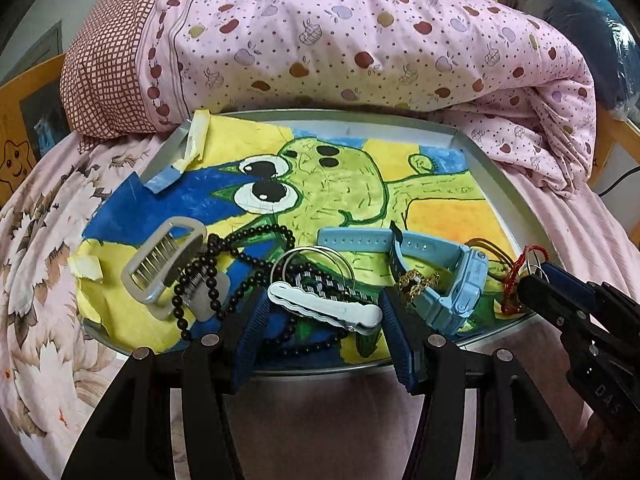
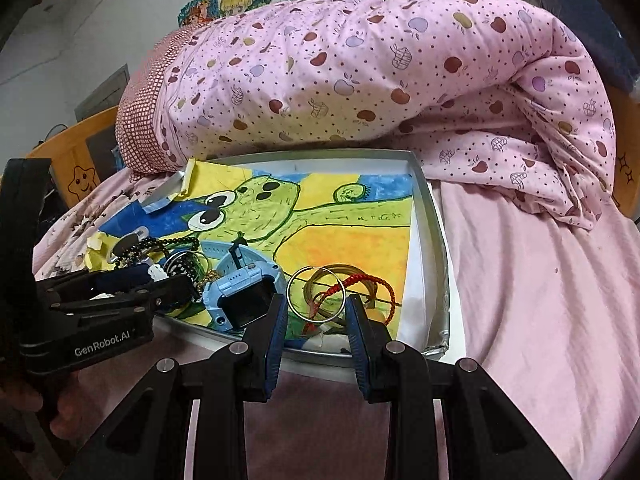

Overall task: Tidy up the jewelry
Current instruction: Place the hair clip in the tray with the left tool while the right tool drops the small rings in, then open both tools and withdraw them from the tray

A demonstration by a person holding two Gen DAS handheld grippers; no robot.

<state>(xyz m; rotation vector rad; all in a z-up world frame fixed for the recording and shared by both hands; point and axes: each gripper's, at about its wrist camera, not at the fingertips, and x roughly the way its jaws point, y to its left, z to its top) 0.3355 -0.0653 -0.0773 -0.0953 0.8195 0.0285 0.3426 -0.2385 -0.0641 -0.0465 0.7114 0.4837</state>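
Observation:
A silver tray (image 1: 320, 114) lined with a frog painting lies on the bed. My left gripper (image 1: 324, 300) is shut on a white wavy hair clip (image 1: 324, 308), pinched end to end just above the tray's near edge. Under it lie a black bead necklace (image 1: 240, 248) and thin silver hoops (image 1: 316, 258). A light blue watch (image 1: 452, 280) and a gold chain (image 1: 416, 282) sit to the right. My right gripper (image 2: 316, 304) is shut across a silver hoop (image 2: 316, 294) held upright, with a red cord bracelet (image 2: 360, 280) and a gold bangle (image 2: 344, 276) behind it.
A grey comb-like clip (image 1: 164, 260) lies at the tray's left. A folded pink apple-print quilt (image 1: 340, 40) rises right behind the tray. Pink bedsheet (image 2: 540, 300) spreads to the right. The tray's raised wall (image 2: 440, 264) bounds its right side. Torn tape (image 1: 192, 140) sticks up at the far-left corner.

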